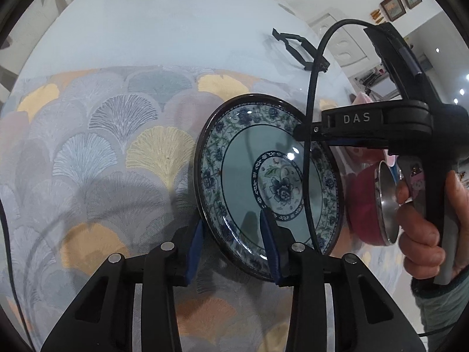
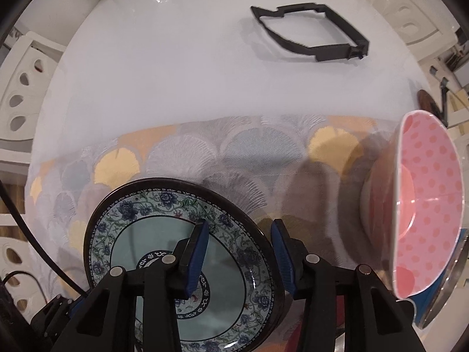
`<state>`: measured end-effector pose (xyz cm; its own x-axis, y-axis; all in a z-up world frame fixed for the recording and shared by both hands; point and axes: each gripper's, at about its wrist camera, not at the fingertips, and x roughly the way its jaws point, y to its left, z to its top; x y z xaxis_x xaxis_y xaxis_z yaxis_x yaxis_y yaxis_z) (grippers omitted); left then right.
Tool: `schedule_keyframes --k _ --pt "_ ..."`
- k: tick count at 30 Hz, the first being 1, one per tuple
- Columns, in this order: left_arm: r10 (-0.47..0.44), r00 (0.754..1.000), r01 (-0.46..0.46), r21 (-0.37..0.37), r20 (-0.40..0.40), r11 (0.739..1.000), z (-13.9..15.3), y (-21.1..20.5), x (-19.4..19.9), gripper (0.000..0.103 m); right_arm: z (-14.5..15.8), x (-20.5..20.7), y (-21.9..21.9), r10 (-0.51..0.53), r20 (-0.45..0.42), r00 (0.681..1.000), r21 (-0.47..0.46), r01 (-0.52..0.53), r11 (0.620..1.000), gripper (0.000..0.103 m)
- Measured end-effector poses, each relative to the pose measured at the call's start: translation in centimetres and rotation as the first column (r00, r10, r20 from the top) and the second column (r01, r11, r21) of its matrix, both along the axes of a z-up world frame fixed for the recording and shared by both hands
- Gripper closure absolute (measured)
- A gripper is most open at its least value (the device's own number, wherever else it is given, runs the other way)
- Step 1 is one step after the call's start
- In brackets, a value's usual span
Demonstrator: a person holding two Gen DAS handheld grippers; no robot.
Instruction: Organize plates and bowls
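Observation:
A blue floral plate with a dark rim lies on the patterned cloth; it also shows in the right wrist view. My left gripper is open, its jaws straddling the plate's near-left rim. My right gripper is open, its jaws straddling the plate's right rim; its body shows in the left wrist view. A pink polka-dot bowl stands at the right, above a blue and a steel dish. A red bowl with steel lining sits behind the right gripper.
A black plastic frame lies on the bare white table beyond the cloth. White chairs stand around the table.

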<state>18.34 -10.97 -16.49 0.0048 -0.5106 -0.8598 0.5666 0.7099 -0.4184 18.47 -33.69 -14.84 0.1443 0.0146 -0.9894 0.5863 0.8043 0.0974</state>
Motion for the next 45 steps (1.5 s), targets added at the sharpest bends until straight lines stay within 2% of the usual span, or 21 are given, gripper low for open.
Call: schedule_keyframes --k 6,13,15,18,22,30,37,45 --pt "0.02 0.999 -0.023 0.057 0.051 0.998 0.2 2.9 0.3 0.069 -0.1 -0.3 2.1 0.04 0.007 0.999 0.065 -0.04 0.997 0.059" --pt "0.091 0.991 -0.106 0.151 0.099 0.983 0.2 8.1 1.3 0.069 -0.7 -1.3 8.0 0.152 0.058 0.987 0.195 -0.16 0.968 0.059" --pt "0.115 0.99 -0.125 0.139 0.081 0.982 0.1 9.1 1.5 0.069 -0.8 -1.8 9.2 0.181 0.085 0.98 0.208 -0.195 0.958 0.06" --pt "0.137 0.989 -0.143 0.127 0.059 0.981 0.0 9.9 1.2 0.069 -0.7 -2.6 9.9 0.211 0.103 0.972 0.152 -0.225 0.963 0.062" --pt "0.125 0.99 -0.132 0.123 0.065 0.984 0.0 10.2 0.2 0.069 -0.7 -4.0 9.8 0.221 0.137 0.966 0.144 -0.24 0.96 0.069" --pt "0.153 0.982 -0.169 0.145 0.11 0.975 0.8 9.8 -0.6 0.069 -0.1 -4.4 10.9 0.213 0.161 0.964 0.16 -0.238 0.958 0.069" --pt "0.186 0.969 -0.204 0.105 0.161 0.973 4.2 11.1 -1.8 0.069 1.2 -5.6 12.3 0.186 0.193 0.964 0.197 -0.223 0.955 0.07" --pt "0.229 0.95 -0.247 0.059 0.214 0.967 8.0 12.4 -4.7 0.069 5.1 -9.3 13.4 0.144 0.269 0.952 0.206 -0.203 0.957 0.069"
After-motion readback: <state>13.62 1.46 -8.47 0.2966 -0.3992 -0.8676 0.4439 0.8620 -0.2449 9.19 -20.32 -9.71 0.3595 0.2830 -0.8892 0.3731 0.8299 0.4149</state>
